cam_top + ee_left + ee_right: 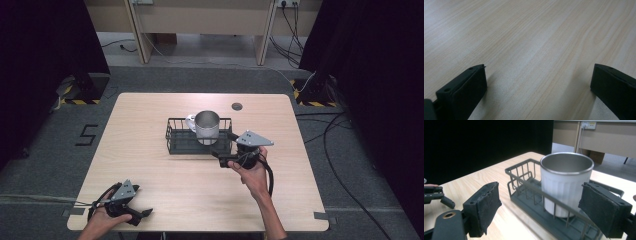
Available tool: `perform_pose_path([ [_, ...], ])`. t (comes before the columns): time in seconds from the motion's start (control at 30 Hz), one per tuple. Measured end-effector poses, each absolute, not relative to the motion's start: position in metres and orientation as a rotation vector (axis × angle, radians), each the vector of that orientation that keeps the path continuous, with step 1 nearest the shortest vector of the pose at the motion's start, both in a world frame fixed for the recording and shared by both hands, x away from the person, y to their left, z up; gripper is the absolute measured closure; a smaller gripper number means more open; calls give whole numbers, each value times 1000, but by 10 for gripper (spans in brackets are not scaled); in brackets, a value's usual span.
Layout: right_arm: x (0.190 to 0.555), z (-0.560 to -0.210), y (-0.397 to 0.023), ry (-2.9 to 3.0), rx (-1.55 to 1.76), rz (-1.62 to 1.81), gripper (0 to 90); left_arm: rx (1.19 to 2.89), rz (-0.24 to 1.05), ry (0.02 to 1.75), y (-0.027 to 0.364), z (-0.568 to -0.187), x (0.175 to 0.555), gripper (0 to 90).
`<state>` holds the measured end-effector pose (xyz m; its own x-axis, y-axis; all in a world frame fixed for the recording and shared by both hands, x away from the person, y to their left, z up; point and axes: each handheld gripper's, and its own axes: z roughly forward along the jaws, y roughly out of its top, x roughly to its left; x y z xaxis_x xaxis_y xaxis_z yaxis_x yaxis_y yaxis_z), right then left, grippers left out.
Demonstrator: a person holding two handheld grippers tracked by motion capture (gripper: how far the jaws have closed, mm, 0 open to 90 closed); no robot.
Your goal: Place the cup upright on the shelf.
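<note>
A steel mug [207,125] with a white handle stands upright in the right half of a dark wire basket [175,140] at the table's middle. My right gripper [225,148] hovers at the basket's front right corner, open and pointing at the mug. In the right gripper view the mug [566,180] stands inside the basket [524,170], just beyond the wide-apart jaws of my right gripper [540,186], which hold nothing. My left gripper [142,202] rests low at the table's front left corner. In the left gripper view it [539,67] is open over bare wood.
The wooden table [165,185] has a round cable hole [237,106] behind the basket. Black curtains hang on both sides, and cables [345,150] run over the grey floor to the right. My left gripper [439,195] shows far off in the right gripper view.
</note>
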<state>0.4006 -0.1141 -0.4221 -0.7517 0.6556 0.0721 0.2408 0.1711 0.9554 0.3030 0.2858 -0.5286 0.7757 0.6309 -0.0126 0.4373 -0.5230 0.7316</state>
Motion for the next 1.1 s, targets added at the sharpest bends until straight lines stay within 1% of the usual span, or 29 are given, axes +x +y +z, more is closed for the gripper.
perform_pose_path([
  [0.63, 362, -450, -132, 2077, 883, 1582, 169, 2205, 328, 791, 286, -529, 303, 0],
  [1.1, 347, -472, -137, 2143, 917, 1534, 169, 2207, 327, 791, 286, -529, 303, 0],
])
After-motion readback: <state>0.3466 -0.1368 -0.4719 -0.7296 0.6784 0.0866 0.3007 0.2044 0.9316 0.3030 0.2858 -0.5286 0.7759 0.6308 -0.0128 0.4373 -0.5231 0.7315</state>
